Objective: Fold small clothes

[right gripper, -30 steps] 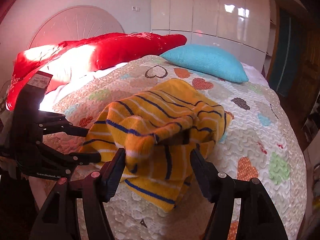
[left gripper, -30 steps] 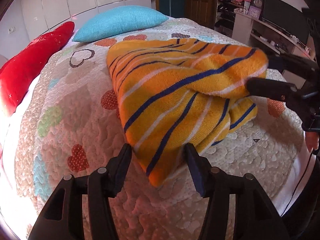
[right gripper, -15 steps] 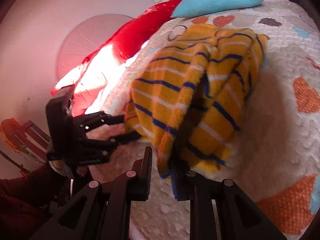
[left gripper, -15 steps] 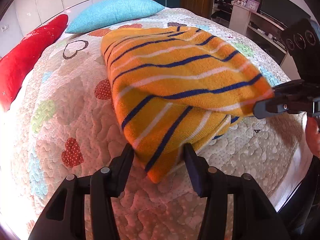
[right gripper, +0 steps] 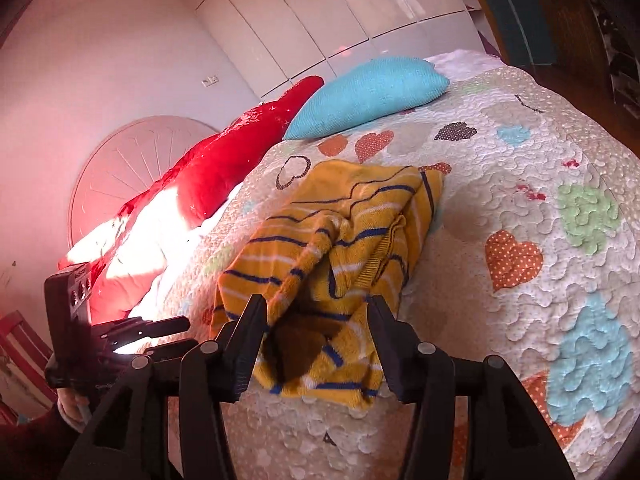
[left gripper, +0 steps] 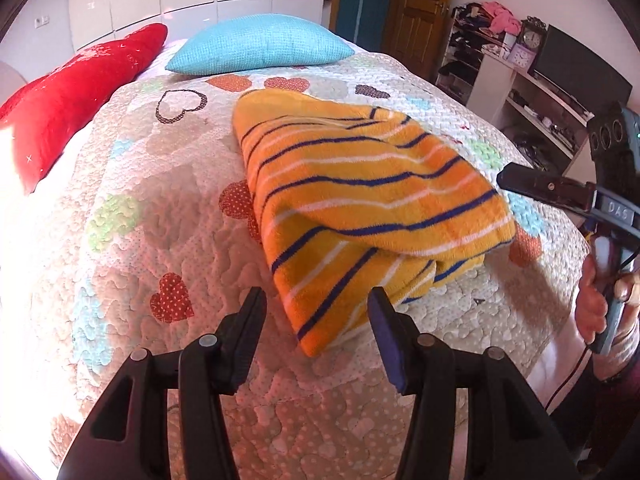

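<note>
Both sets of jaws stand wide apart with nothing between them. The left gripper (left gripper: 316,312) hovers just off the near corner of the striped sweater (left gripper: 360,208), its black fingers (left gripper: 248,328) on either side of the tip of cloth without pinching it. The right gripper (right gripper: 316,316) sits the same way at the other side of the garment, its jaws spread on either side of a shadowed edge of the knit, gripping none of it. The sweater, orange-yellow with blue and white stripes, lies folded over on itself in loose layers on the bed (left gripper: 140,240), around the middle of the heart-patterned quilt and somewhat toward the foot edge where the person stands. From the right wrist camera its folds look bunched and uneven. Beyond it, toward the head of the bed, a turquoise pillow (left gripper: 260,50) rests just beside a long red cushion (left gripper: 76,92). Past the far side edge of the bed, a shelf unit (left gripper: 520,76) holds clutter and a small clock (left gripper: 530,38).
</note>
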